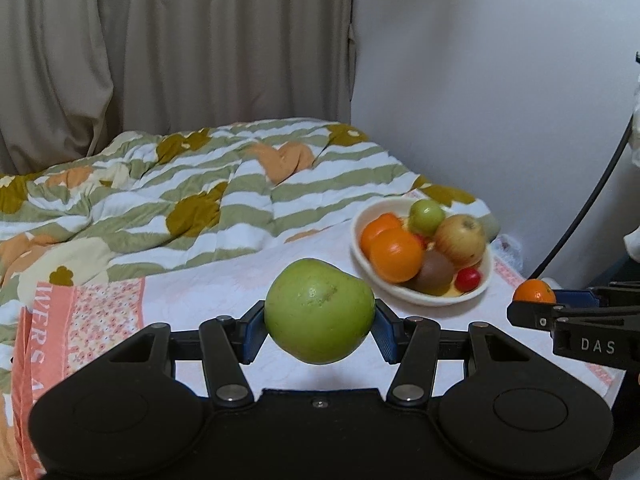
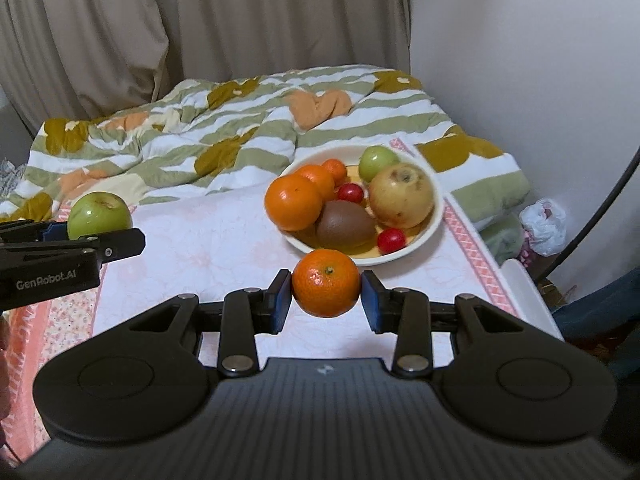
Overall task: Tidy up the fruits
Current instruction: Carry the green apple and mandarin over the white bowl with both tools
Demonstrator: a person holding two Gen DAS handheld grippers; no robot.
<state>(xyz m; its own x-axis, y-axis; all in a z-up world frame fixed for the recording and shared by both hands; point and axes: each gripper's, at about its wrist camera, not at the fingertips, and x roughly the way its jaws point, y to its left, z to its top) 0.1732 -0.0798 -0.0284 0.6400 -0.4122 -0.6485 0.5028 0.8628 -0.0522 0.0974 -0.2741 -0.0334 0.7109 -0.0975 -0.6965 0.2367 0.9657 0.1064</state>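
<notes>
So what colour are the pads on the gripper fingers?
Blue pads, clearest in the right wrist view.

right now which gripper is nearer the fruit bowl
Right. The right gripper, holding a mandarin, sits just in front of the bowl; the left gripper, holding a green apple, is farther off to the bowl's left.

Home bedroom. Bed against a plain white wall [image 2: 520, 40], with a rumpled green-and-white striped quilt with mustard and peach flower patches [image 2: 224, 128] bunched at the far end. Near end is covered with a white and pink floral-print bedsheet [image 2: 208, 240]. Floor-length beige fabric curtains [image 1: 160, 40] hang behind the bed. A cream round ceramic bowl [image 2: 434, 224] of mixed fruit sits on the sheet, not on any tabletop. A crumpled white plastic bag [image 2: 544, 220] is wedged between bed and wall, and a black cable [image 1: 592, 200] runs down the wall.
</notes>
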